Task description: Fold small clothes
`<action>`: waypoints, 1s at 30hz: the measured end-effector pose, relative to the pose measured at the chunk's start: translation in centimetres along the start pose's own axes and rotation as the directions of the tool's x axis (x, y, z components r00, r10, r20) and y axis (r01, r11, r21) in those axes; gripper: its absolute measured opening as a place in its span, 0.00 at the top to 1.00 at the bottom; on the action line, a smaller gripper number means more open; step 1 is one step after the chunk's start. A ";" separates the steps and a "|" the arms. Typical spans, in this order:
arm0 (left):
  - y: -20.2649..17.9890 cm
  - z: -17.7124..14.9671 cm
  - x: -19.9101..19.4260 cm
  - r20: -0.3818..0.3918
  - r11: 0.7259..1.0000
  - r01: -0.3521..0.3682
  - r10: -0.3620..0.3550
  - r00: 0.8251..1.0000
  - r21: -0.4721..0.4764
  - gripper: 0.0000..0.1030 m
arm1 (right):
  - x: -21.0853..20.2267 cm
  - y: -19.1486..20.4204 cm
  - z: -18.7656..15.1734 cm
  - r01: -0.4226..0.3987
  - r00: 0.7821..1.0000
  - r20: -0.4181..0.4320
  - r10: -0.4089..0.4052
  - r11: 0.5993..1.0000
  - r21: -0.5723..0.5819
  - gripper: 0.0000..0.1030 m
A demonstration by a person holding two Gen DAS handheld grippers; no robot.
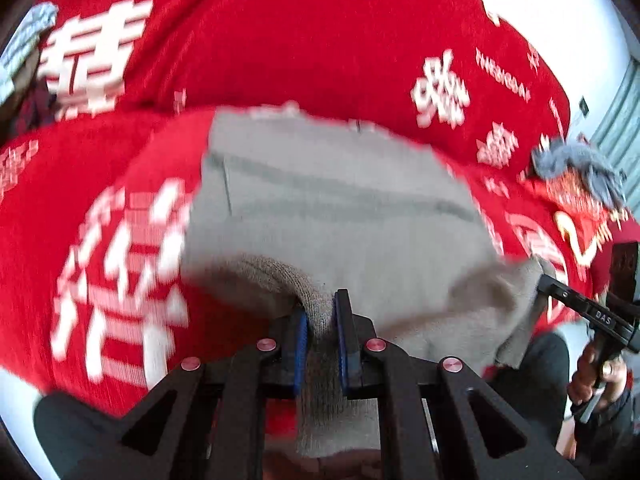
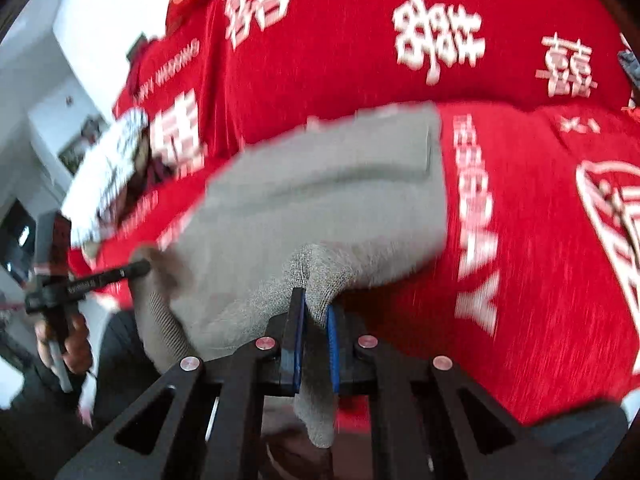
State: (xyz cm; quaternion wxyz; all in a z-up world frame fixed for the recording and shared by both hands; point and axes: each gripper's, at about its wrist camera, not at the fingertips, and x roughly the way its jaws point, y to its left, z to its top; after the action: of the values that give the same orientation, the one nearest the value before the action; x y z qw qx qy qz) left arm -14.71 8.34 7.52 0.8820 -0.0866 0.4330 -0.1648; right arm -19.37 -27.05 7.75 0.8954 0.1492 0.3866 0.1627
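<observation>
Sweater (image 1: 332,200) is lying spread on the red cloth (image 1: 280,48), near hem getting lifted. Left tool (image 1: 321,320) and right tool (image 2: 314,312) are each pinching a hem corner, probably for folding it away evenly.

Garment (image 1: 336,200) on bedspread (image 1: 280,60), near corners in left claw (image 1: 321,320) and right claw (image 2: 316,320).
</observation>
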 end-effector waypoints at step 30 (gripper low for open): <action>3.1 2.3 6.5 -0.061 0.973 0.135 -0.148 0.987 -0.188 0.06 | 4.3 -6.0 0.7 -0.037 0.999 -0.028 0.043 0.980 0.196 0.36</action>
State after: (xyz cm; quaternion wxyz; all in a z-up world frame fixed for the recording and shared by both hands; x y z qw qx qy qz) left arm -8.53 8.92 3.25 0.8395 -0.1920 0.4715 -0.1897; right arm -14.96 -30.85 3.09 0.8667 0.2413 0.4119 0.1444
